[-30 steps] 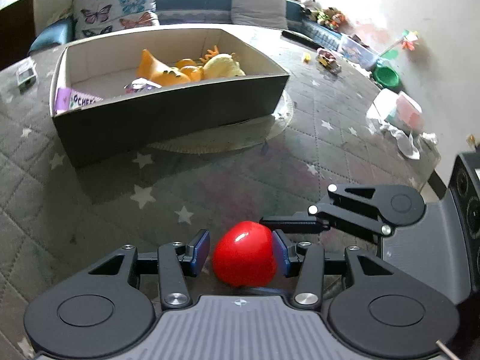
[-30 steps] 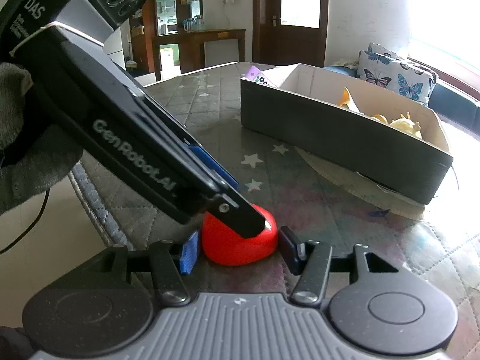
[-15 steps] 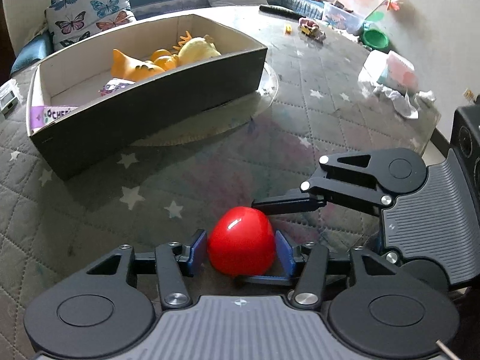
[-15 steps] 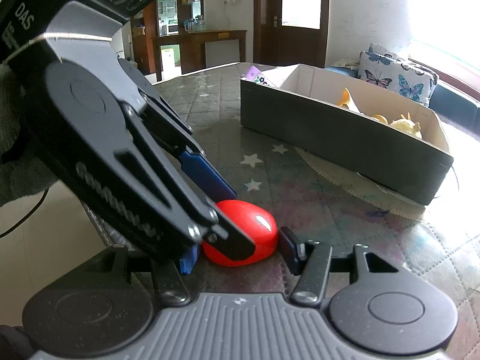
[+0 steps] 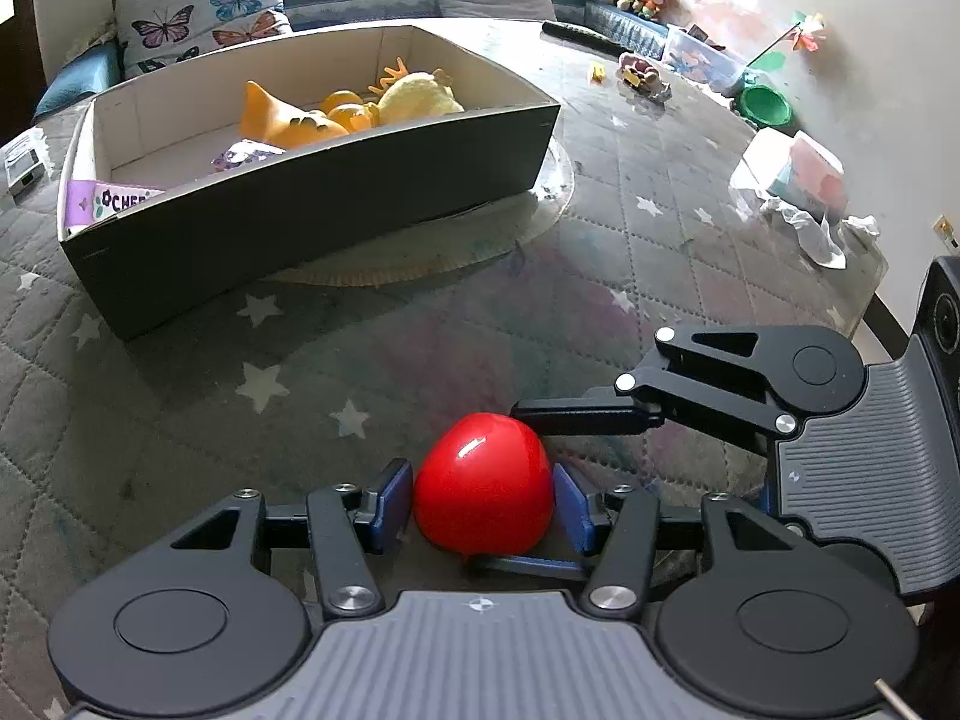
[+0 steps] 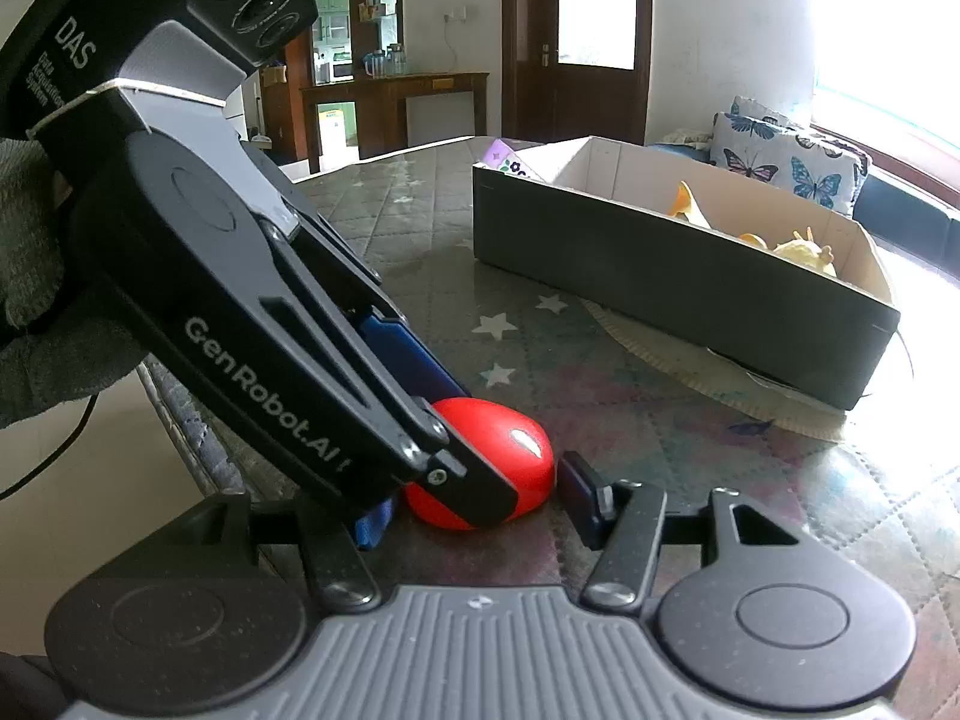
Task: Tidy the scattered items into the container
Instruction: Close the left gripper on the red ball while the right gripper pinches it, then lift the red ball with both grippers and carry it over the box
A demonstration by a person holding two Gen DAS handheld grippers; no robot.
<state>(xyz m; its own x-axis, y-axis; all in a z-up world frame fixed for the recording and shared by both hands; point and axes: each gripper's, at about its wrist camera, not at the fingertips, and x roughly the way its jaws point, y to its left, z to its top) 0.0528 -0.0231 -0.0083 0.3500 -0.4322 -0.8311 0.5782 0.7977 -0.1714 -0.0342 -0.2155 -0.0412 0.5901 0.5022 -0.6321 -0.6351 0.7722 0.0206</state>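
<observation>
The glossy red heart-shaped toy (image 5: 483,501) sits on the quilted bench, well short of the dark cardboard box (image 5: 312,222) already holding yellow and orange toys. Left claw (image 5: 483,507) has just spread wide, pads flanking it. Right claw (image 6: 477,504), part open, brackets it unchanged, gripping nothing.

One red heart-shaped toy (image 5: 483,498) lies near the counter's (image 5: 180,396) front edge. One open box (image 5: 312,222) stands toward the far edge, on one round mat (image 5: 540,210). Inside it are two orange toys (image 5: 288,126), one yellow plush (image 5: 420,102) and one purple packet (image 5: 111,204). Two tongs are in view: the left tongs (image 5: 483,504) and the right tongs (image 6: 474,510). One green bowl (image 5: 765,105) sits beyond the right edge.
</observation>
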